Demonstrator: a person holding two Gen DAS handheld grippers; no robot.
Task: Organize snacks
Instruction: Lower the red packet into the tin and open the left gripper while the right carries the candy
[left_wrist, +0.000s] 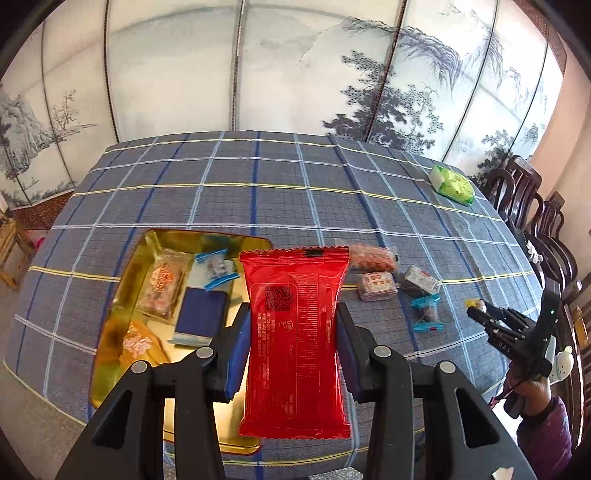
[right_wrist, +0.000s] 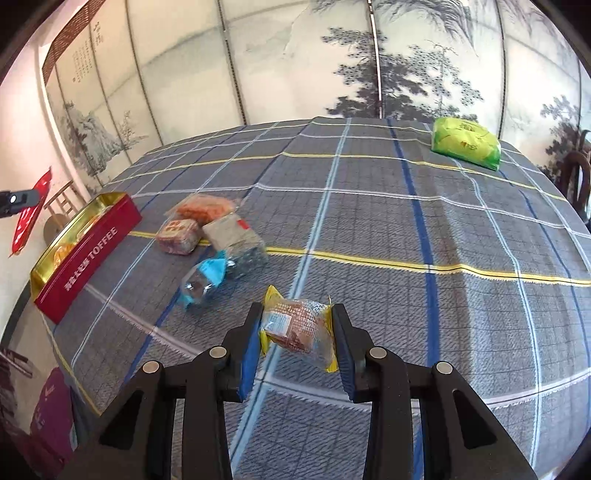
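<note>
I have the left gripper (left_wrist: 293, 339) pinching a red snack packet (left_wrist: 295, 332) by its long sides, carried over the open toffee tin (left_wrist: 118, 295) that sits near the table's left edge. The right gripper (right_wrist: 295, 343) is clamped on a small yellow-trimmed cake in clear wrap (right_wrist: 299, 326), lifted just off the plaid tablecloth (right_wrist: 406, 229) toward the near edge.

The tin already holds two orange-wrapped pastries (left_wrist: 160, 284), a dark blue sachet (left_wrist: 201, 310) and a blue-ended candy (left_wrist: 216, 267), so I judge the free room is along the tin's right side. I would bring the red packet down flat there, long axis with the tin's length, and release only once it rests inside the wall; it is wide and slick, so dropping it from height could leave it propped on the rim.

Only then would I bring the cake across, so the two grippers don't crowd the tin together. Loose snacks near the tin's right wall (right_wrist: 207, 229) and a green pack (right_wrist: 467, 146) at the far right corner are still out
</note>
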